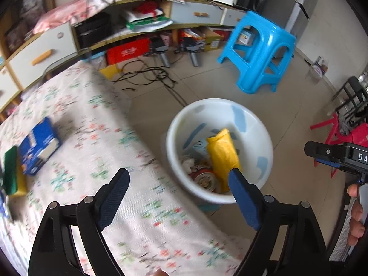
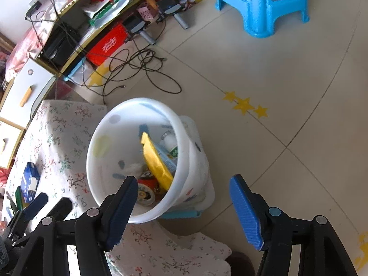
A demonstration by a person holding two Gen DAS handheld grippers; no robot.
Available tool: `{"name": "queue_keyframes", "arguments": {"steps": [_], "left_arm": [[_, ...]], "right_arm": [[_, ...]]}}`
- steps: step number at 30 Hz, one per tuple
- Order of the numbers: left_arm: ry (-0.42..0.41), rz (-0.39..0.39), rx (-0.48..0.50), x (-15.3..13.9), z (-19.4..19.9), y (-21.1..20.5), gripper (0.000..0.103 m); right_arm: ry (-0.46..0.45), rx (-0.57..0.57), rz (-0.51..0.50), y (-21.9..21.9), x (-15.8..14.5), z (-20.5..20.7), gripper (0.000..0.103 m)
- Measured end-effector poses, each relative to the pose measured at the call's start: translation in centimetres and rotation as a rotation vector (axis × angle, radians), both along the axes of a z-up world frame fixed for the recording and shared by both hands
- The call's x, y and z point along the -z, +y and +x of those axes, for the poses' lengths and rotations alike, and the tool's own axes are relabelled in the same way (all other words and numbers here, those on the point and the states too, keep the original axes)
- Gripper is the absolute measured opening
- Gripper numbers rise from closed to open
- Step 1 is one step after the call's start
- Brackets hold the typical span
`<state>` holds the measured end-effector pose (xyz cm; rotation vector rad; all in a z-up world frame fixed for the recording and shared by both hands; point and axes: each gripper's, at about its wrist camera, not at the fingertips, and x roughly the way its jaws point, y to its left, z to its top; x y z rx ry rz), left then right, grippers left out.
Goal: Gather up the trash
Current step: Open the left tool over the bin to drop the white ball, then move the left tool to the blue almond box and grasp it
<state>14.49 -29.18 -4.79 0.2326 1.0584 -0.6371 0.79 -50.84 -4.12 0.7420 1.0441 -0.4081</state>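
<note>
A white bin (image 1: 220,102) stands on the floor against the table's edge. It holds a yellow packet (image 1: 223,156), a drink can (image 1: 203,178), a tissue and a small bottle (image 2: 171,143). My left gripper (image 1: 179,174) hangs over the table edge beside the bin, jaws wide open with nothing between them. My right gripper (image 2: 184,180) hovers over the bin's (image 2: 138,101) near rim, also open and holding nothing. The yellow packet (image 2: 156,163) leans upright inside. A blue box (image 1: 39,147) and a green-and-yellow sponge (image 1: 12,172) lie on the floral tablecloth (image 1: 103,138).
A blue plastic stool (image 1: 260,50) stands on the tiled floor beyond the bin. Black cables (image 2: 138,69) trail in front of a cluttered low shelf (image 1: 128,30). A red stool (image 1: 333,133) is at the right. A person's hand (image 1: 356,214) grips the right tool's handle.
</note>
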Motion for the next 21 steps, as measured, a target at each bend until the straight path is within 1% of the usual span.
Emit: {"name": "queue_keyframes", "arguments": {"steps": [4, 6, 12, 14, 16, 17, 18, 21], "left_arm": [[-0.024, 0.021, -0.068, -0.5, 0.5, 4.0, 0.091], [-0.033, 0.033, -0.095, -0.6, 0.8, 5.8, 0.095], [-0.071, 0.085, -0.197, -0.8, 2.3, 12.8, 0.095], [-0.091, 0.097, -0.247, -1.0, 2.9, 15.6, 0.095], [-0.111, 0.1, -0.296, -1.1, 3.4, 18.3, 0.096], [-0.123, 0.095, -0.328, -1.0, 3.7, 20.0, 0.098], [-0.127, 0.092, -0.348, -1.0, 3.9, 20.8, 0.102], [-0.118, 0.077, -0.423, -0.4, 4.8, 24.2, 0.103]], "right_arm": [[0.009, -0.034, -0.01, 1.3, -0.1, 0.8, 0.073], [0.013, -0.051, -0.013, 2.1, -0.2, 1.2, 0.073], [0.017, -0.102, -0.039, 4.9, -0.6, 2.7, 0.076], [0.019, -0.121, -0.047, 6.1, -0.7, 3.5, 0.077], [0.024, -0.139, -0.053, 7.2, -0.7, 4.3, 0.077], [0.026, -0.146, -0.057, 7.7, -0.7, 4.6, 0.077], [0.029, -0.156, -0.06, 8.3, -0.7, 5.0, 0.077], [0.032, -0.178, -0.058, 9.8, -0.7, 6.1, 0.078]]}}
